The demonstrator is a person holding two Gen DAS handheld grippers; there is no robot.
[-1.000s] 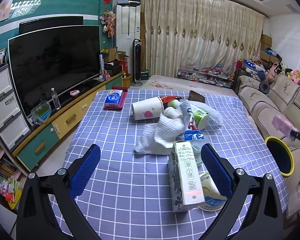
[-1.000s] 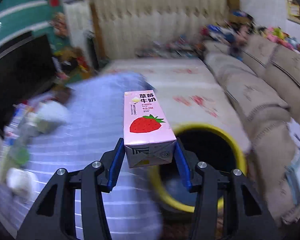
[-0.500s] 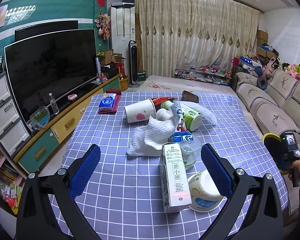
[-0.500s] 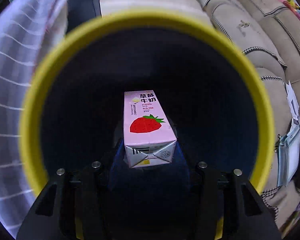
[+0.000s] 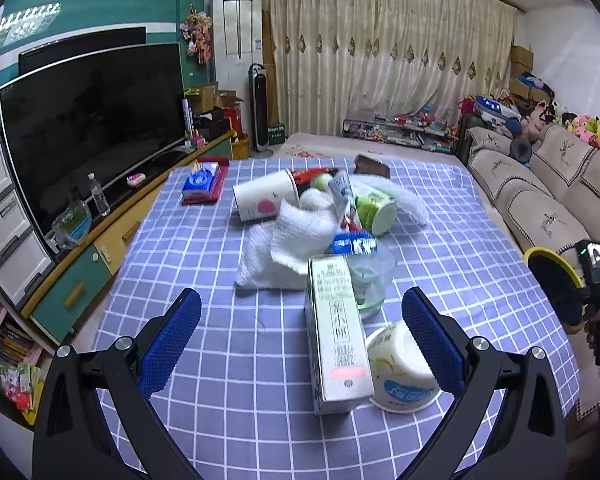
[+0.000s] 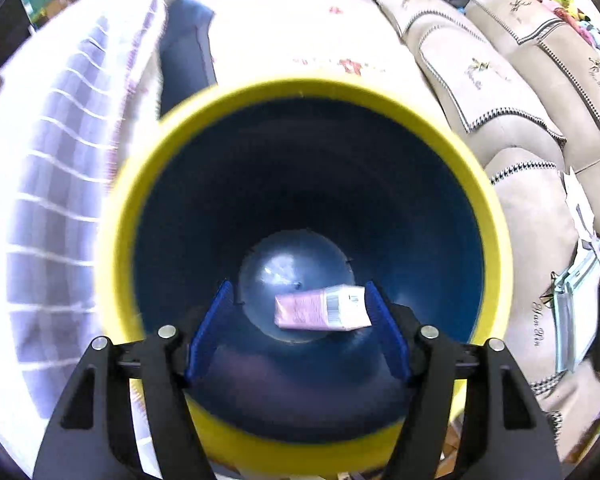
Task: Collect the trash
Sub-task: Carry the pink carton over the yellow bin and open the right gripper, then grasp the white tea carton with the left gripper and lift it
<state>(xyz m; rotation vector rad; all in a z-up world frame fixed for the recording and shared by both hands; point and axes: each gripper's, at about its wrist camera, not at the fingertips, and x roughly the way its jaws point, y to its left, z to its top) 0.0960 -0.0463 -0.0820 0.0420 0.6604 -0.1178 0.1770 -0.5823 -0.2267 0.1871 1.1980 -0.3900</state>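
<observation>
A pink carton [image 6: 322, 313] is lying on its side at the bottom of the yellow-rimmed bin [image 6: 112, 216], so you are looking at one piece of trash already collected. Your right gripper [image 6: 300, 330] is hanging over the bin's mouth with its blue pads spread wide and nothing between them; the carton is sitting well below them, inside the bin.

Judging from the table beside the bin, most of the job is waiting. On the checked tablecloth [image 5: 204, 248] a tall white carton [image 5: 336, 336] is standing, with a white tub [image 5: 404, 372] tipped over just beside it. Beyond them, farther from the bin, a crumpled paper towel [image 5: 288, 244], a paper cup [image 5: 262, 200] and a green-labelled cup [image 5: 374, 210] are lying in a heap. Your left gripper [image 5: 300, 340] is hovering over the table, fingers released and empty, framing the tall carton
</observation>
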